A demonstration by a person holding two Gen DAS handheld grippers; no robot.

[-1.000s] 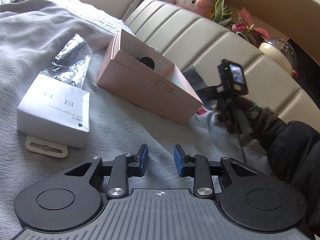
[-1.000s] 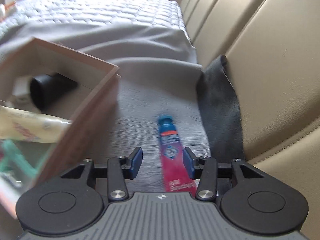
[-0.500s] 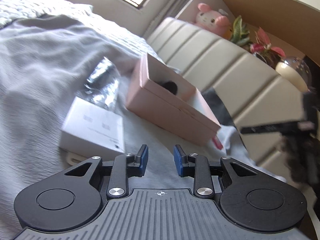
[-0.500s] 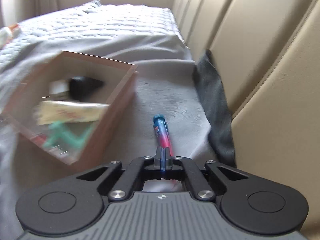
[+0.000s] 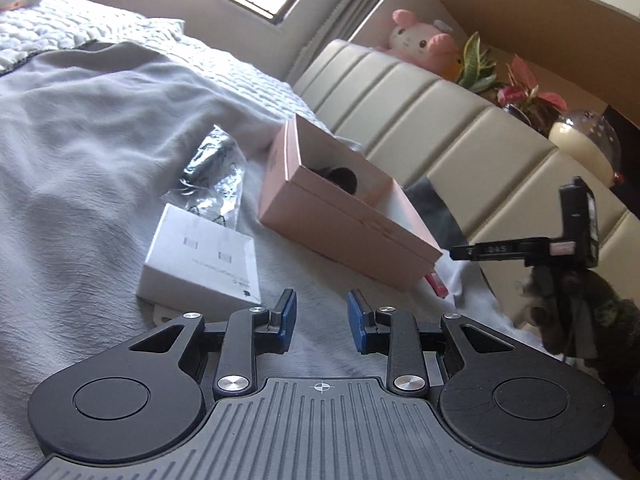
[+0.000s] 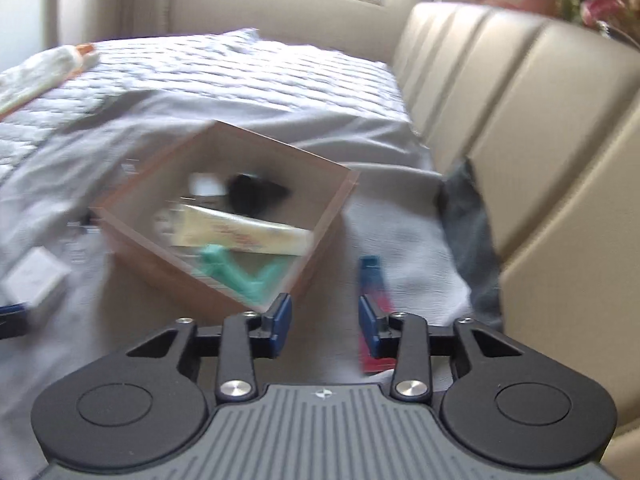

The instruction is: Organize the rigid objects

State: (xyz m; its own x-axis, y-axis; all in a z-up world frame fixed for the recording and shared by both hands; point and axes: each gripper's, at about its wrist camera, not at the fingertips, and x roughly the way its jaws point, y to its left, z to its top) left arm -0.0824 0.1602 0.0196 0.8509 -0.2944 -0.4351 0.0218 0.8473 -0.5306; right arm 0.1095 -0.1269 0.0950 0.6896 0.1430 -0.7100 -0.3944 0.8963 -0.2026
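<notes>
The right tongs (image 6: 325,326) are seen with jaws just reopened and nothing between them. At one o'clock just beyond, the red-and-blue tube (image 6: 374,300) is left lying on the grey blanket (image 6: 400,236), beside the pink box (image 6: 224,280) at eleven. Light, soft-walled and slick, it is judged best pinched across its stiffer cap end. The left tongs (image 5: 322,322) are held spread and empty.

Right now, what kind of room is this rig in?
Most likely a bedroom: a grey blanket over a quilted bedspread, a padded cream headboard, and a pink plush toy on the ledge behind it.
</notes>
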